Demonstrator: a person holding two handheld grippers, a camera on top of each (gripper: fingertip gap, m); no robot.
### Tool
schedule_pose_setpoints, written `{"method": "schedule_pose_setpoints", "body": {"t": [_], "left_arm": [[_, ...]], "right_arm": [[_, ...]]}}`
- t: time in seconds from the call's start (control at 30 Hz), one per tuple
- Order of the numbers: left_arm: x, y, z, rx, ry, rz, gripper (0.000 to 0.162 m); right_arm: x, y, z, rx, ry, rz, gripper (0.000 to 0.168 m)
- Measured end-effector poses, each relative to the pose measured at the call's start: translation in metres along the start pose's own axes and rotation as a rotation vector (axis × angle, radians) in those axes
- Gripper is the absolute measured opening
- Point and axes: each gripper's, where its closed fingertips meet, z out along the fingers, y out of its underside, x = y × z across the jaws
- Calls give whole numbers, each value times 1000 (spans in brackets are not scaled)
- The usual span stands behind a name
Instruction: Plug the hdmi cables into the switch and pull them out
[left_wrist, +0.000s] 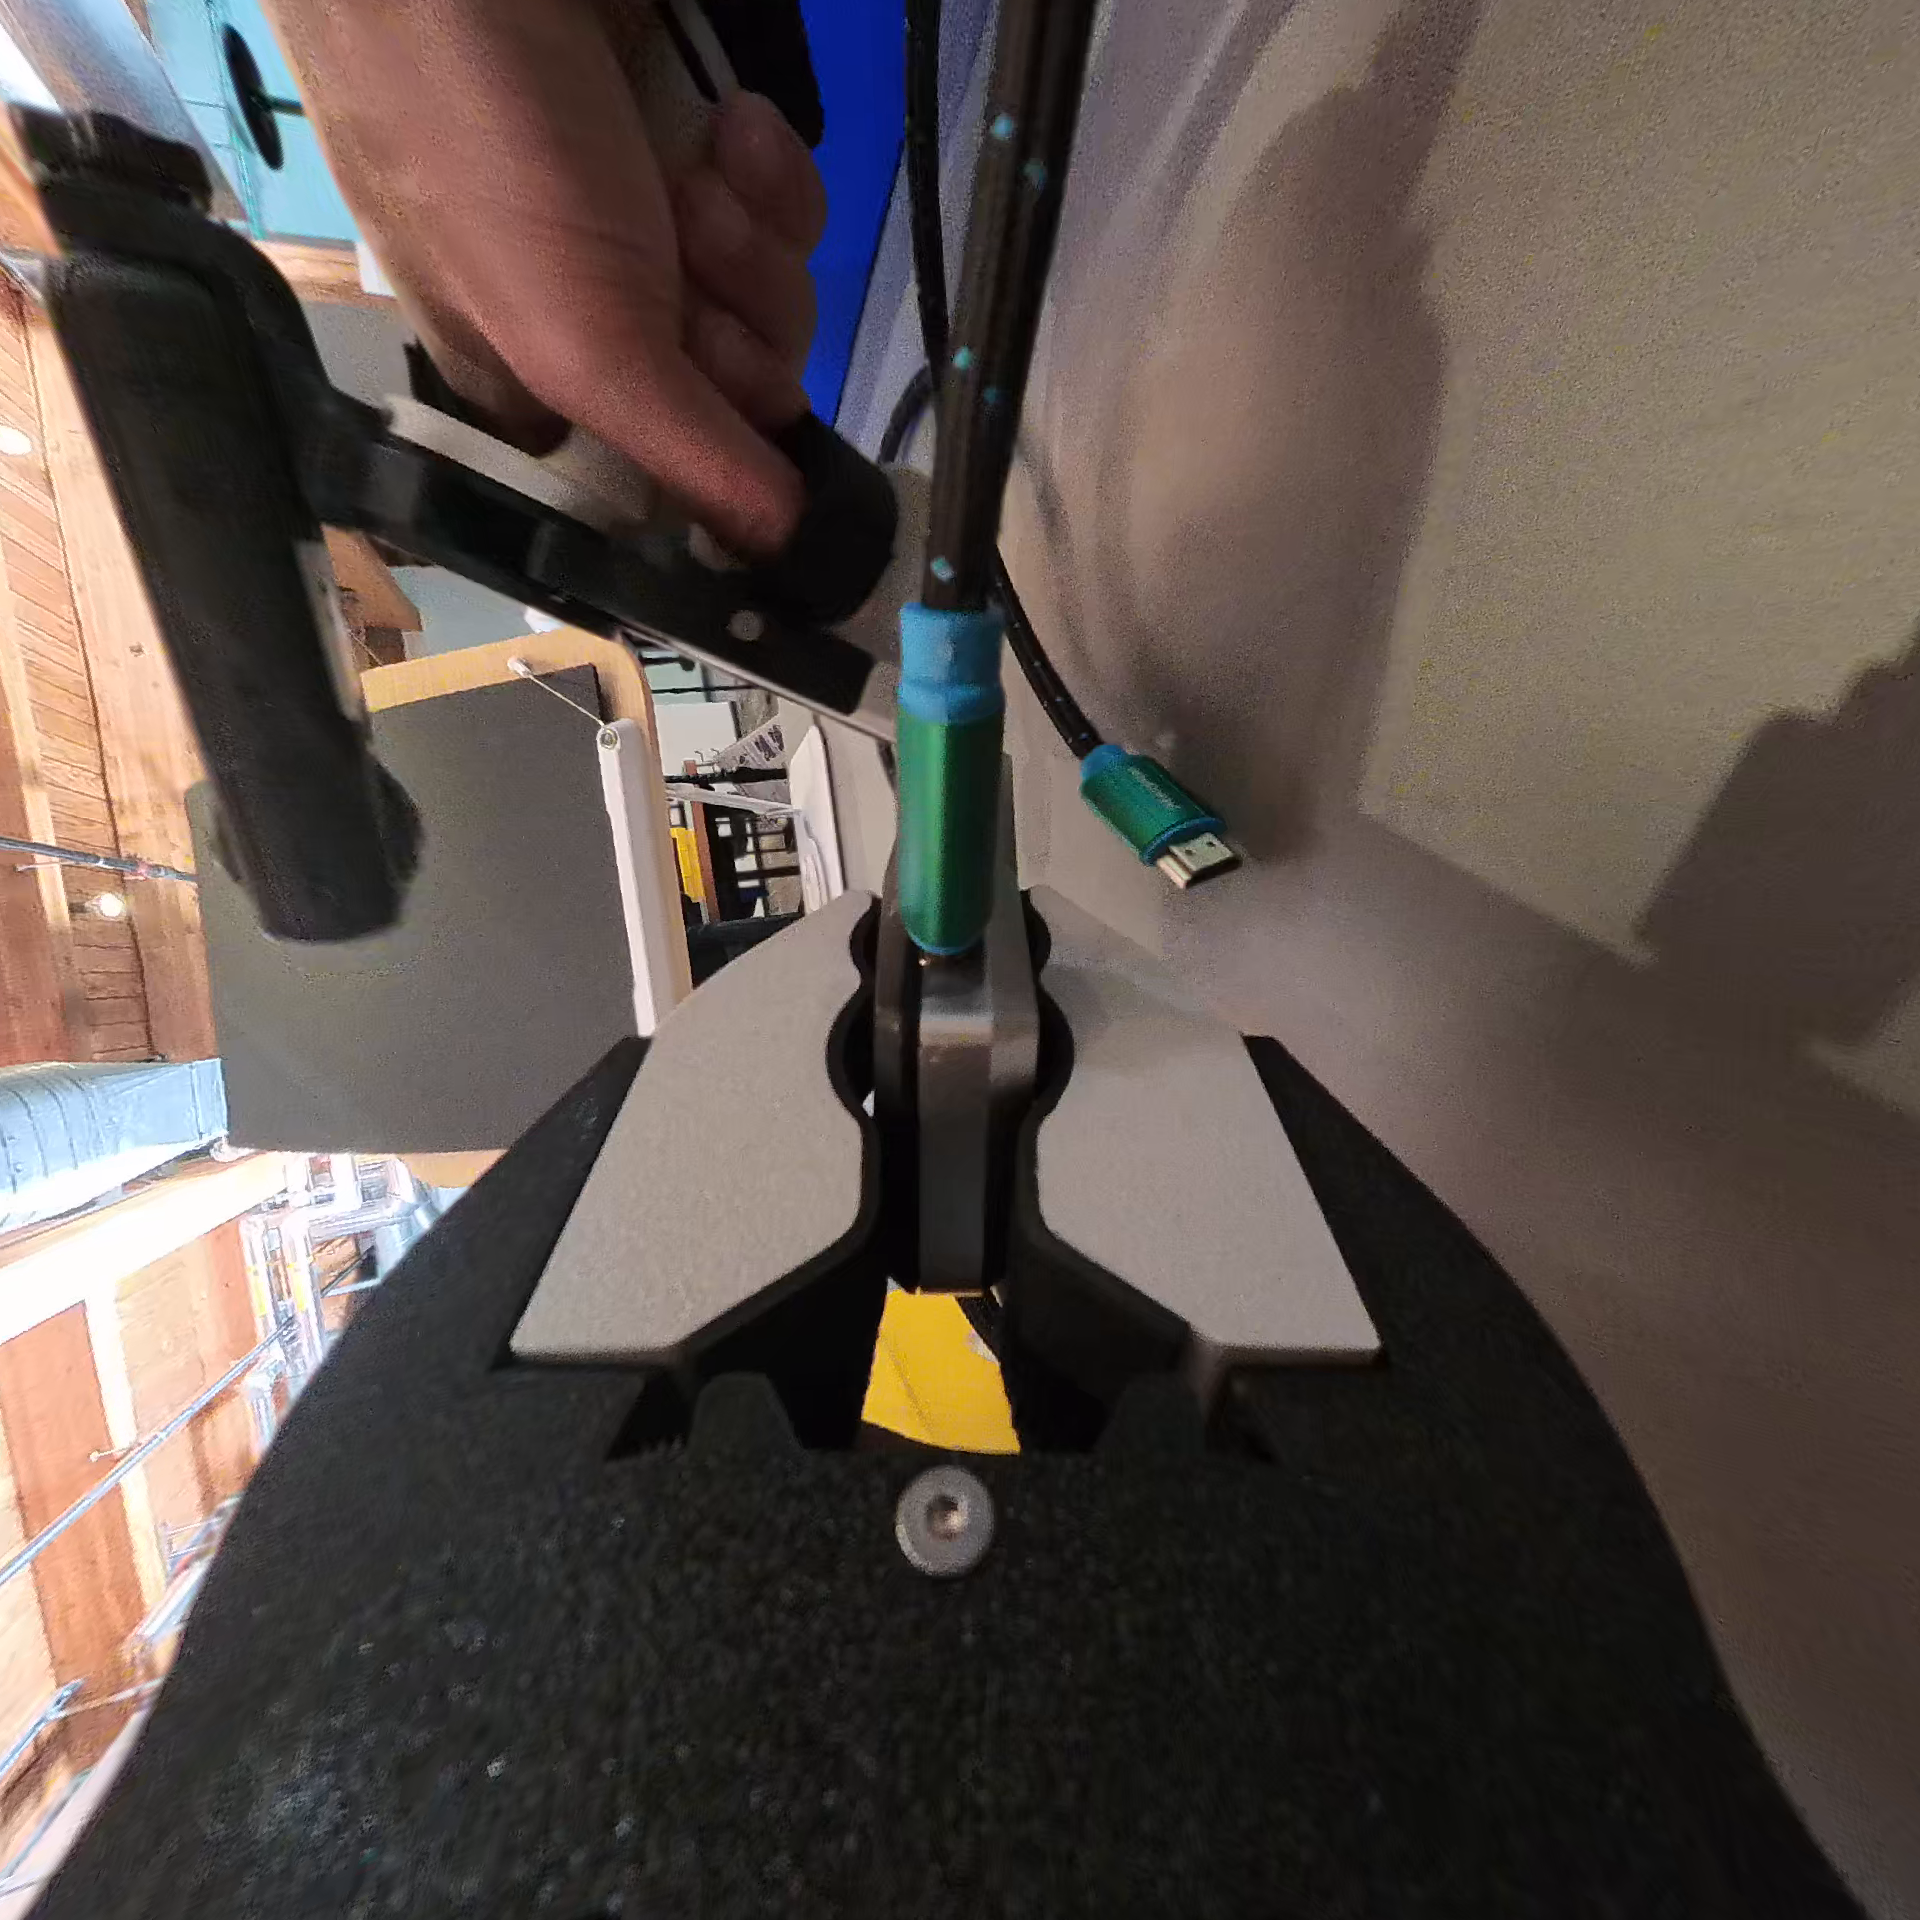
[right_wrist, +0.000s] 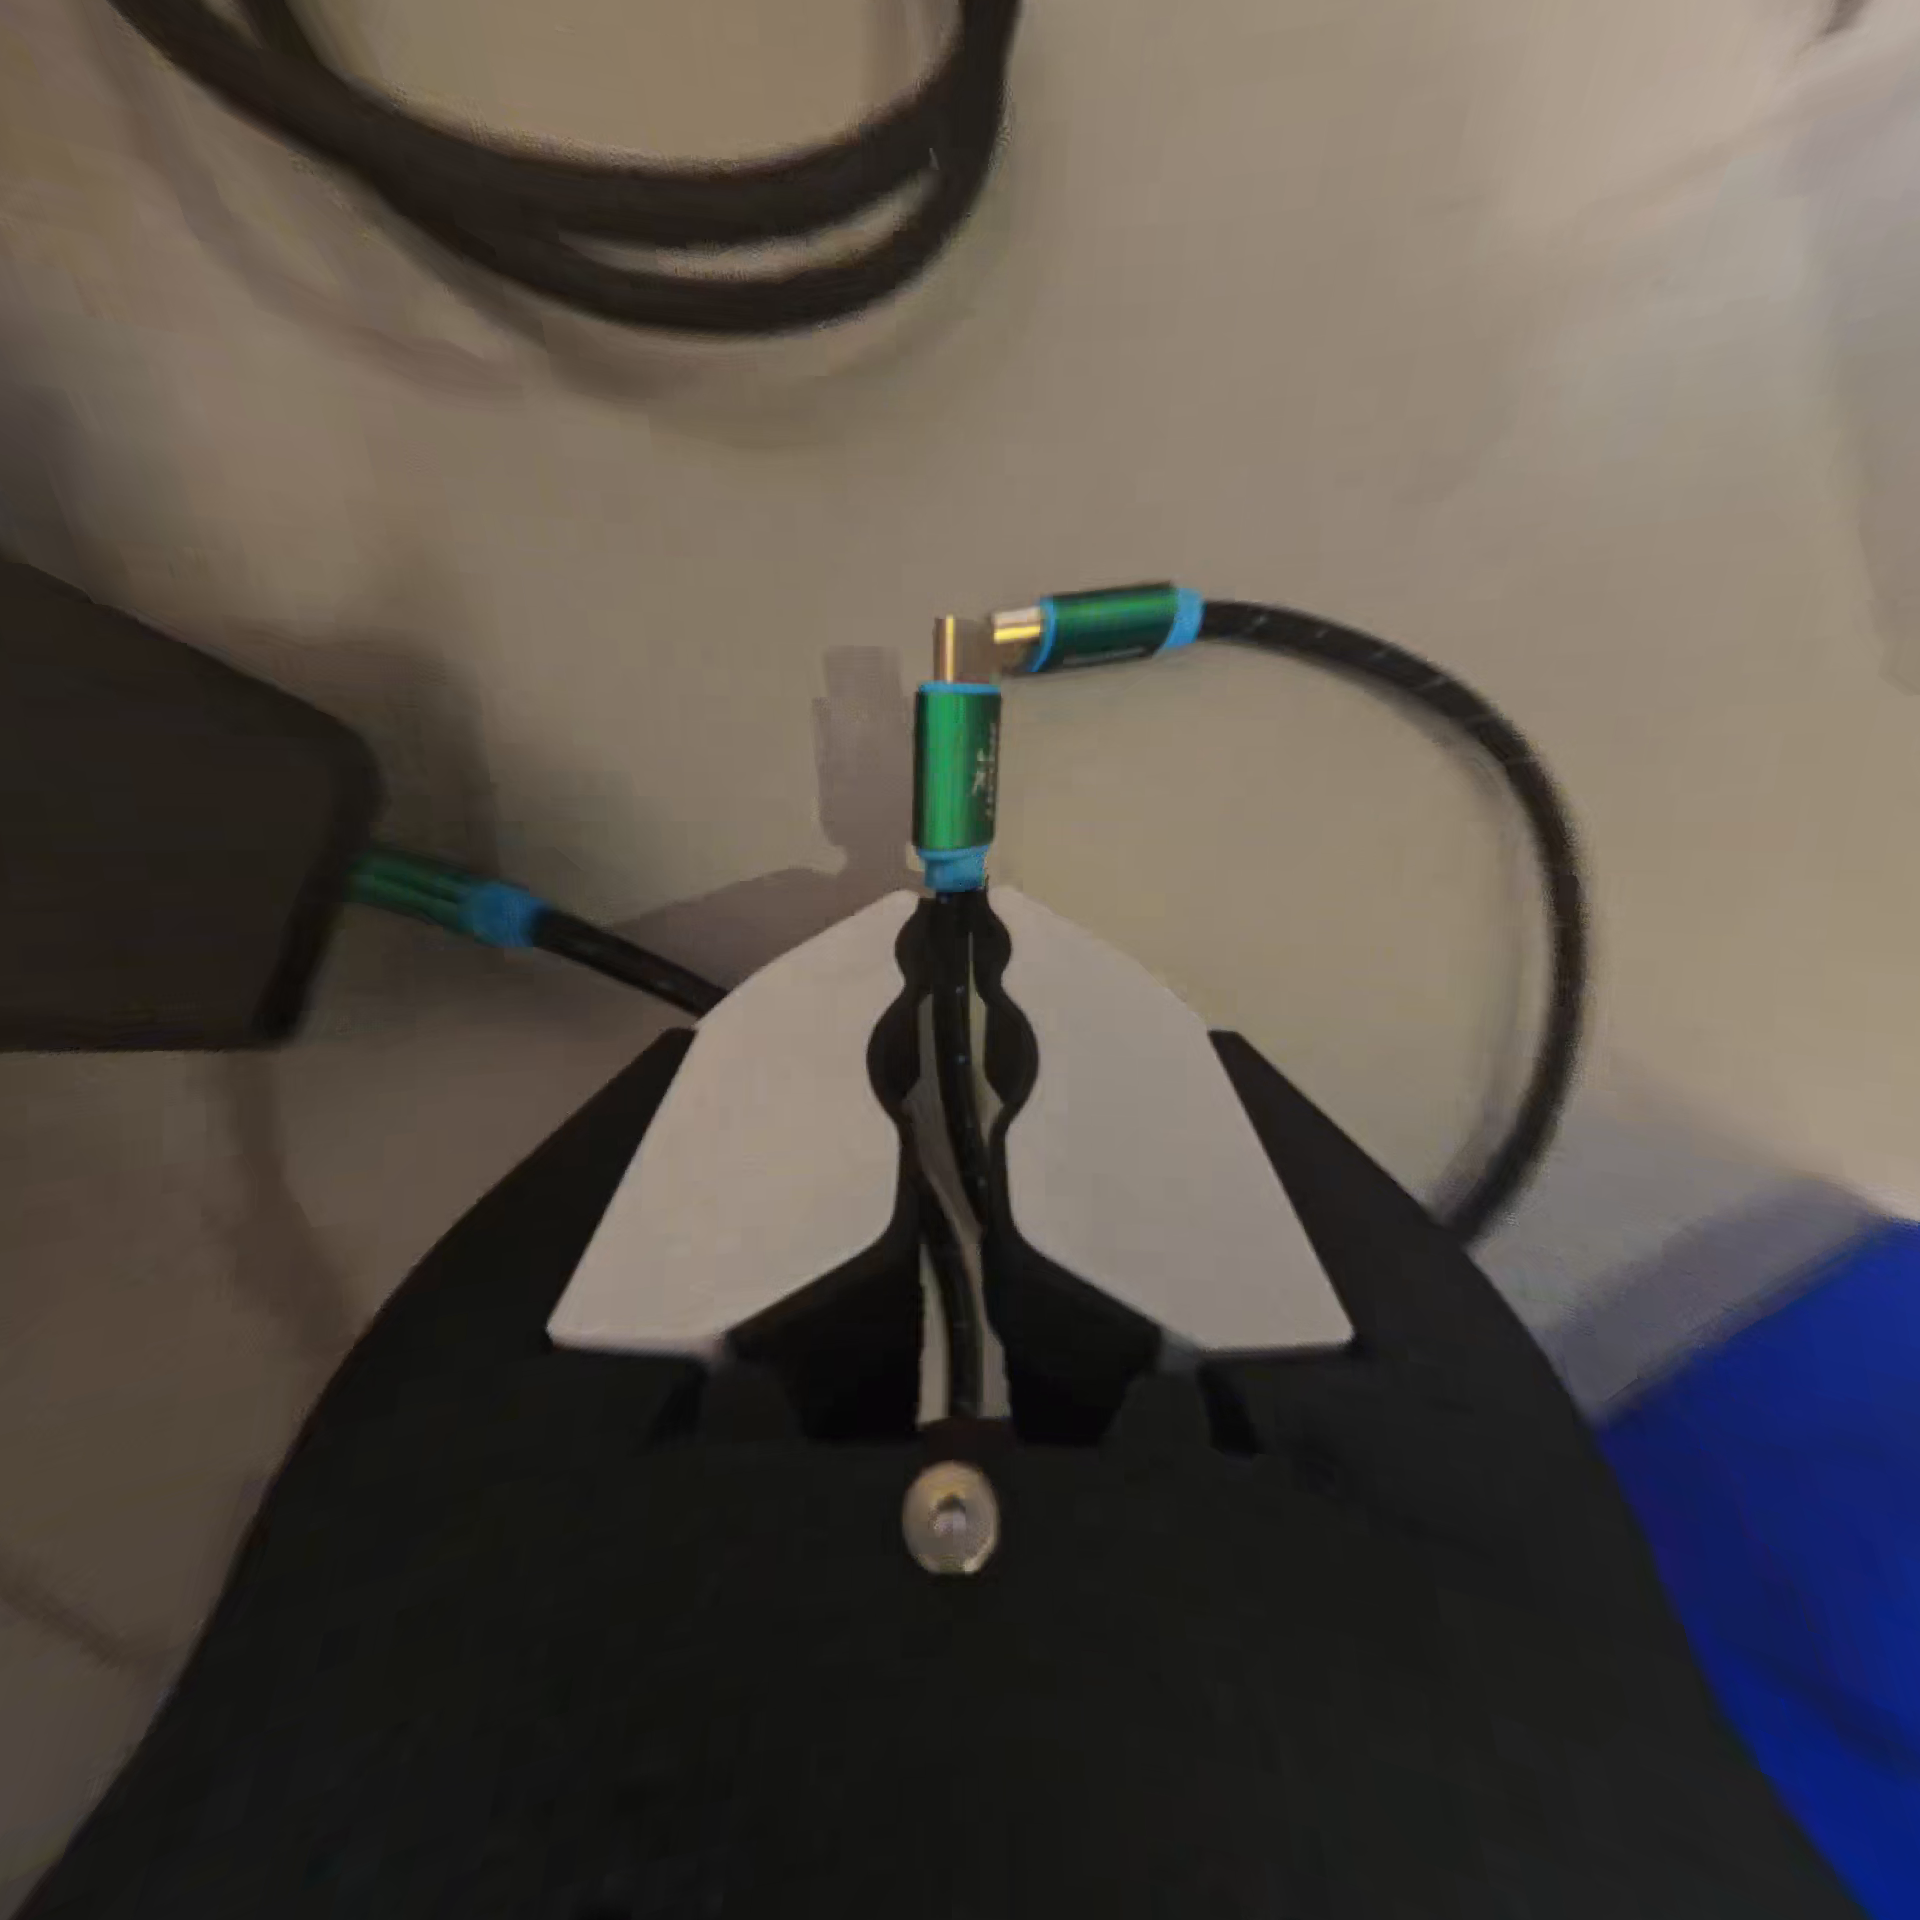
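Two wrist cameras look along two hand-held grippers working over a pale grey table (right_wrist: 1351, 416). In the left wrist view, the left gripper (left_wrist: 951, 1039) has its jaws drawn narrow around a thin grey-and-black box held edge-on, which appears to be the switch (left_wrist: 961, 1132); gripping it by its flat faces would brace it against the push and pull of a plug. A green HDMI plug (left_wrist: 948, 821) with blue collars stands seated in the switch's far edge, its braided black cable running away up the picture. Just beyond it a second green plug (left_wrist: 1158, 816) lies loose on the table, metal tip bare. A person's hand (left_wrist: 582, 260) holding the other gripper's handle shows at upper left. In the right wrist view, the right gripper (right_wrist: 954, 914) has its jaws closed on the braided cable just behind a third plug (right_wrist: 956, 774), which points straight ahead so it can be steered. Its silver tip touches or overlaps the loose plug's tip; which, the view does not show. At left the dark switch (right_wrist: 156, 821) sits, blurred, with a plug in its side. Coiled cable (right_wrist: 582, 197) lies farther back.
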Motion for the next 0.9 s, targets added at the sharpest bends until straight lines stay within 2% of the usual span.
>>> {"method": "schedule_pose_setpoints", "body": {"t": [0.1, 0.23, 0.37, 0.57, 0.67, 0.73, 0.8, 0.9], "left_arm": [[5, 2, -2, 1, 10, -14, 23], [4, 1, -2, 19, 13, -50, 23], [3, 1, -3, 30, 10, -66, 23], [10, 0, -2, 33, 34, -48, 23], [12, 0, -1, 31, 42, -49, 23], [12, 3, 1, 24, 45, -61, 22], [10, 6, 4, 8, 40, -89, 22], [2, 14, 8, -31, 8, -115, 23]], "right_arm": [[-3, -11, -15, 150, -147, 138, 12], [16, -10, -33, 306, -257, 262, 24], [-1, -11, -28, 380, -460, 341, 27], [-14, -1, 5, 284, -485, 380, 26], [-13, -5, 7, 331, -504, 420, 7], [-8, -9, 2, 389, -481, 433, 6], [-1, -9, -6, 404, -382, 382, 6], [0, -13, -34, 358, -191, 152, 6]]}}
